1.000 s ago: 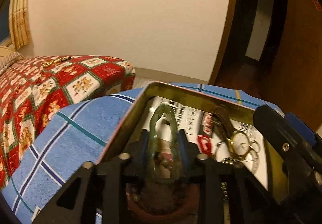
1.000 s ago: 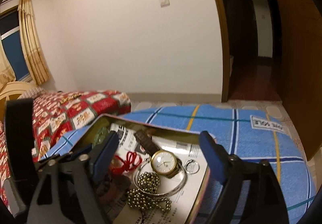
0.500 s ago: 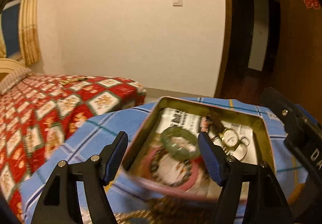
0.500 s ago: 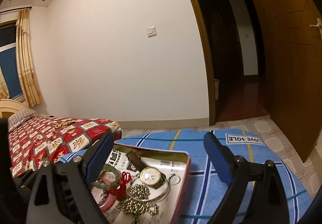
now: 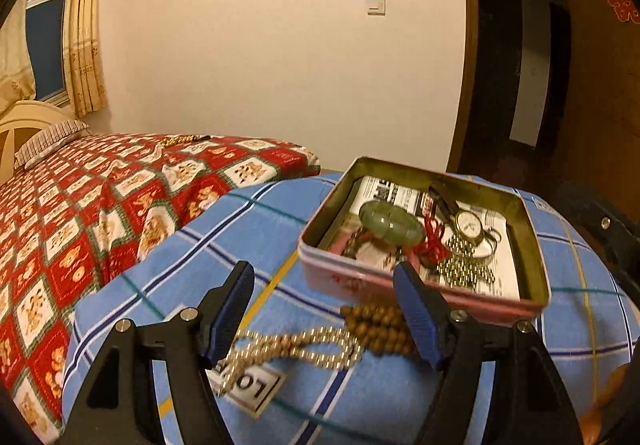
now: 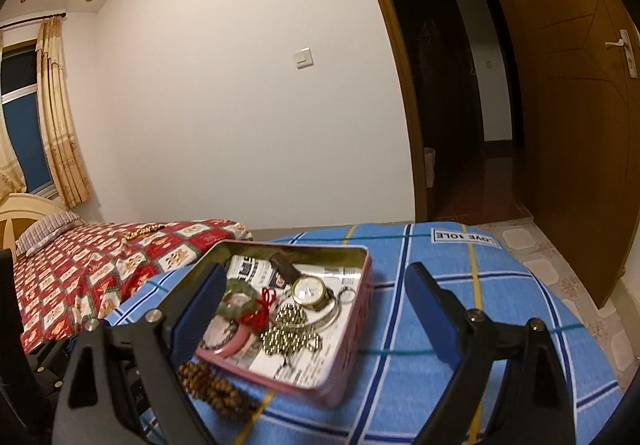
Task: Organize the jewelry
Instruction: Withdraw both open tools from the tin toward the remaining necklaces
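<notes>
A pink tin point(image 5: 400, 287) point(image 6: 360, 309) stands on the blue plaid cloth point(image 5: 256, 237) point(image 6: 460, 305). In it lie a green jade bangle point(image 5: 390, 223) point(image 6: 236, 305), a gold watch point(image 5: 468, 224) point(image 6: 309, 290), a red knot point(image 5: 434, 241), a bead chain point(image 5: 466, 273) point(image 6: 290, 337) and a pink bangle point(image 6: 234, 345). A gold chain point(image 5: 296, 345) and brown wooden beads point(image 5: 380, 325) point(image 6: 212, 389) lie on the cloth in front of the tin. My left gripper point(image 5: 324, 313) is open and empty above the gold chain. My right gripper point(image 6: 316, 313) is open and empty, back from the tin.
A bed with a red patterned cover point(image 5: 100, 205) point(image 6: 100, 265) lies to the left, with a gold item point(image 5: 180, 141) on it. A white wall, an open doorway point(image 6: 448, 93) and a wooden door point(image 6: 580, 85) stand behind.
My left gripper opened and let go of the green bangle, which now lies in the tin, then drew back up. My right gripper also drew back from the tin.
</notes>
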A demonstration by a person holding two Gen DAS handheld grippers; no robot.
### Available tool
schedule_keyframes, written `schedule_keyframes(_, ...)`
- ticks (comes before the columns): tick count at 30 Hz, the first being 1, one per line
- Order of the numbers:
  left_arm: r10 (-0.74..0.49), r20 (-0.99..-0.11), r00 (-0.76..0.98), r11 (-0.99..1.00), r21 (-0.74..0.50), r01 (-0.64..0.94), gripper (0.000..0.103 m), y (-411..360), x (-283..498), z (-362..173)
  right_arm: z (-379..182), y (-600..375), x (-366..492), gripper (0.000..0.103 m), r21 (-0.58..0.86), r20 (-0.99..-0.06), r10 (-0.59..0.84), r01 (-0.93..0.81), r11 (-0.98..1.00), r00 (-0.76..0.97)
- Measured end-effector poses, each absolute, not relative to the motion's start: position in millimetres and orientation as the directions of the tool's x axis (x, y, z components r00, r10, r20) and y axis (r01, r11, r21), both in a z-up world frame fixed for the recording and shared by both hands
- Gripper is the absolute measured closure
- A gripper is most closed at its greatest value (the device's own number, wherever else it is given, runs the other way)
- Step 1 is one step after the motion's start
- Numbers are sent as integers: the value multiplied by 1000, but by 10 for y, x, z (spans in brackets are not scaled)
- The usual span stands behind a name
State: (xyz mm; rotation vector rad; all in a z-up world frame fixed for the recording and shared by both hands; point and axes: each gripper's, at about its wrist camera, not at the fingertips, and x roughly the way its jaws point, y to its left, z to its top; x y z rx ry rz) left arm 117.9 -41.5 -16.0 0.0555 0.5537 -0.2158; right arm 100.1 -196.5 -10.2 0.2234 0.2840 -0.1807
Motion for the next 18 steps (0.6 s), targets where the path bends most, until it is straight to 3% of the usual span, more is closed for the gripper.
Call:
schedule_keyframes(10,-175,-543,821,976,13,216,31,-318,924,-243,-185,-1886,779,10,179,-334,-127,195,964,934)
schedule_keyframes(18,-179,-575,798,982,-59,177,31,69,741,-273,-242,-1792,703,11,157,-375,-99,168,973,922)
